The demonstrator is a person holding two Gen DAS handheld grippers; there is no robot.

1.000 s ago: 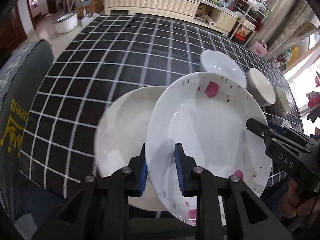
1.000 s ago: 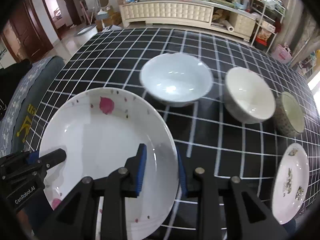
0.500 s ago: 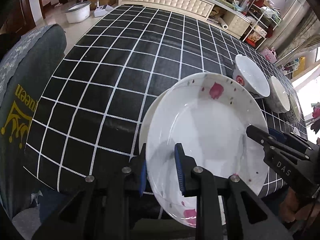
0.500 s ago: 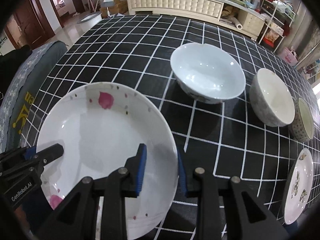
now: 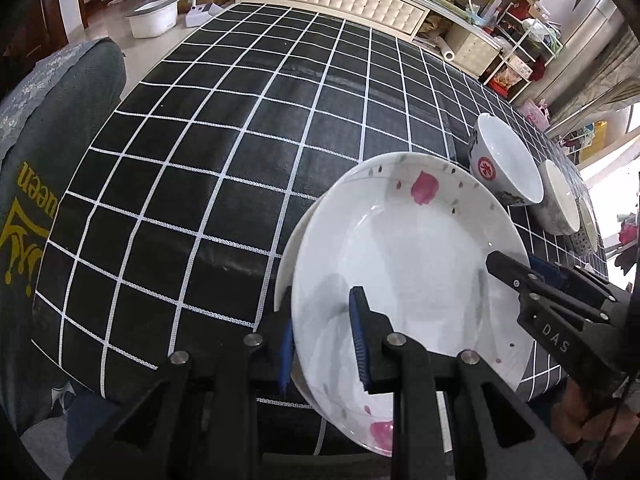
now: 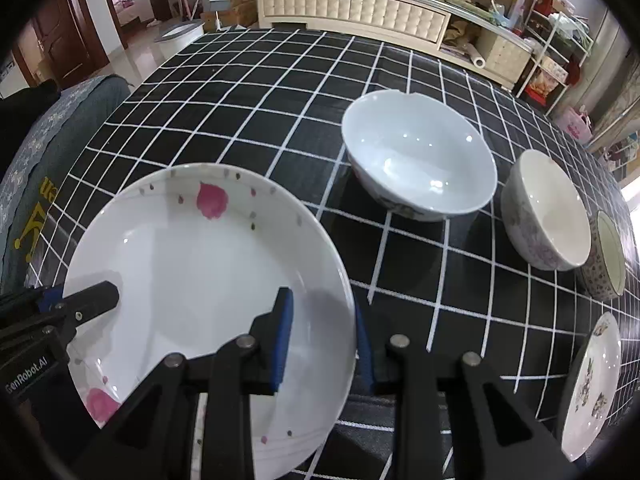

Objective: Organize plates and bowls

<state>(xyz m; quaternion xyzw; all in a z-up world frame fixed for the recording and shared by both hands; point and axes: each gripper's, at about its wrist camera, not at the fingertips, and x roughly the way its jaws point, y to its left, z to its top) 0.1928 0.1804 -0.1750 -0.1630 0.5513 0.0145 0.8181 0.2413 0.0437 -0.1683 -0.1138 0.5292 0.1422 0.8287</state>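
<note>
I held the pink-petal plate (image 5: 404, 264) between both tongs: my left gripper (image 5: 322, 344) was clamped on its near-left rim and my right gripper (image 6: 320, 340) on the opposite rim, each with one blue pad inside the dish and one outside. A second earlier a plain white plate (image 5: 288, 256) showed broadly to the left of the petal plate; now the petal plate sat almost squarely over it, leaving only a thin crescent of white along its left edge. Whether the two plates touched I could not tell. Beyond the petal plate, the big white bowl (image 6: 418, 160) looked closer than before, with the cream bowl (image 6: 546, 210) just beside it on the checked tablecloth (image 5: 224, 152).
</note>
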